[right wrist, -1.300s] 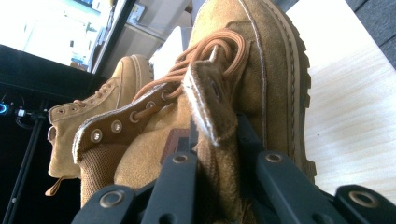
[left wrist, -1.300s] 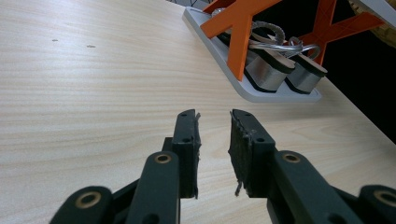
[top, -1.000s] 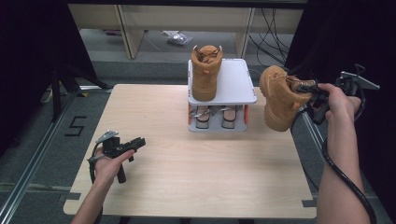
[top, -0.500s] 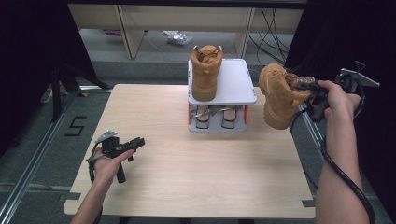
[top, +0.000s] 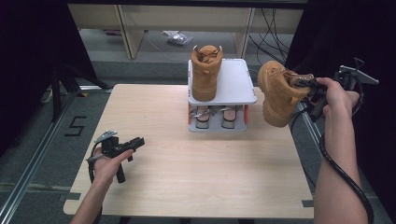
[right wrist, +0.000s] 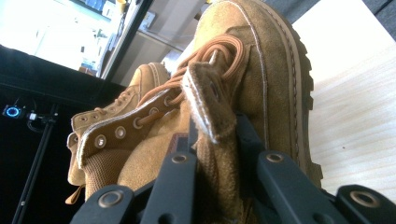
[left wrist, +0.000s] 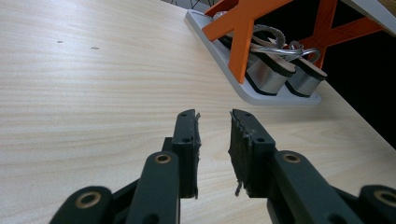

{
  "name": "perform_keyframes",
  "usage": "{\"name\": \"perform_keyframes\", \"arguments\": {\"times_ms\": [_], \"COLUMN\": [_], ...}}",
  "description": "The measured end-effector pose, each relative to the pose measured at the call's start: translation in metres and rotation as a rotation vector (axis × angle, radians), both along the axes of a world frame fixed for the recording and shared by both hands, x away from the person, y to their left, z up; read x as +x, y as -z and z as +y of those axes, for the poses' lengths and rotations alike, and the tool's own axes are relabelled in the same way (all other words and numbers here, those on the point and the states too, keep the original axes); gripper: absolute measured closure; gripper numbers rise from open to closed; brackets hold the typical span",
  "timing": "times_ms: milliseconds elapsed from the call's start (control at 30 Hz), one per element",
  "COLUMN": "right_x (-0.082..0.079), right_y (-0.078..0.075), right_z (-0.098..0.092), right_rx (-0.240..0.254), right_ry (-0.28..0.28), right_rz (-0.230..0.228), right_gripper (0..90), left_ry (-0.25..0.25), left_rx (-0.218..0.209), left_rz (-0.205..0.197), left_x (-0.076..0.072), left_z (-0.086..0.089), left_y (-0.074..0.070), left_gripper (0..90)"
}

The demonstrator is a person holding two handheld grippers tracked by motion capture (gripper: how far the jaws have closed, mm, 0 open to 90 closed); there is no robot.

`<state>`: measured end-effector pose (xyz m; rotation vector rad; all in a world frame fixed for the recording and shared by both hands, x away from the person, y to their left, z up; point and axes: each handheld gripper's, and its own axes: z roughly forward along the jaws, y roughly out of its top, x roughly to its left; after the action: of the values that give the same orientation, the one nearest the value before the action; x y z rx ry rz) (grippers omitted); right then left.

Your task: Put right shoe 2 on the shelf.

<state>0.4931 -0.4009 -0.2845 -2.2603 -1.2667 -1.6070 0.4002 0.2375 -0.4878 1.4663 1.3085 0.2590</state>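
Note:
A tan suede boot (top: 276, 91) hangs in the air just right of the white two-level shoe rack (top: 236, 84), off the table's right edge. My right gripper (top: 306, 88) is shut on its ankle collar; the right gripper view has the boot (right wrist: 261, 93) close up with the tongue pinched between the jaws (right wrist: 219, 154). A matching boot (top: 205, 70) stands upright on the left half of the rack's top shelf. My left gripper (top: 137, 141) rests low over the table's front left, jaws apart and empty (left wrist: 214, 140), pointing toward the rack.
A pair of silver-heeled sandals (top: 214, 116) sits on the rack's lower shelf, also seen as sandals (left wrist: 280, 70) between orange braces. The wooden table (top: 187, 158) spreads in front. A cable (top: 341, 172) trails along the right forearm. Shelving stands behind the table.
The right gripper and its boot have shifted slightly left toward the rack. The left gripper has stayed put.

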Motion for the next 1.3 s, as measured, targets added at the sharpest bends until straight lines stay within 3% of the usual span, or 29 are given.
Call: {"name": "perform_keyframes", "arguments": {"times_ms": [100,233,267,433,467,633,967,1033,1067,1133,1233,1300], "right_x": [0.0,0.002,0.002,0.004,0.007,0.009,0.011,0.012,0.013,0.014,0.015,0.016], "right_y": [-0.002,-0.005,-0.004,-0.006,-0.005,-0.006,-0.013,-0.012,-0.014,-0.012,-0.014,-0.014], "right_z": [0.0,0.004,0.005,0.007,0.01,0.011,0.015,0.016,0.018,0.02,0.021,0.022], "right_rx": [-0.006,0.011,0.013,0.009,0.01,0.024,0.016,0.005,0.017,0.014,0.015,-0.001], "right_ry": [-0.028,-0.021,-0.003,-0.022,-0.008,-0.008,-0.009,-0.016,-0.03,-0.02,-0.044,-0.051], "right_rz": [0.009,0.011,-0.006,0.01,-0.007,0.006,-0.012,-0.026,-0.001,-0.018,0.002,-0.017], "right_gripper": [82.2,82.2,82.2,82.2,82.2,82.2,82.2,82.2,82.2,82.1,82.1,82.1], "left_ry": [0.0,0.001,0.004,0.004,0.002,0.001,0.005,0.006,0.002,0.003,0.001,0.001], "left_rx": [0.001,0.0,0.0,0.001,0.0,0.0,0.002,0.003,0.001,0.003,0.002,0.001], "left_rz": [0.002,-0.001,-0.002,-0.002,-0.001,0.003,0.002,-0.002,0.001,-0.001,0.002,0.002], "left_x": [0.0,0.0,0.0,0.0,0.0,0.0,0.0,0.0,0.0,0.0,0.0,0.0], "left_z": [0.0,0.0,0.0,0.0,0.0,0.0,-0.001,0.0,0.0,0.0,0.0,0.0], "left_y": [0.0,0.0,0.0,0.0,0.0,0.001,0.0,0.0,0.0,0.001,0.001,0.001], "left_gripper": [71.4,71.4,71.4,71.3,71.3,71.4,71.4,71.5,71.4,71.4,71.5,71.5]}}
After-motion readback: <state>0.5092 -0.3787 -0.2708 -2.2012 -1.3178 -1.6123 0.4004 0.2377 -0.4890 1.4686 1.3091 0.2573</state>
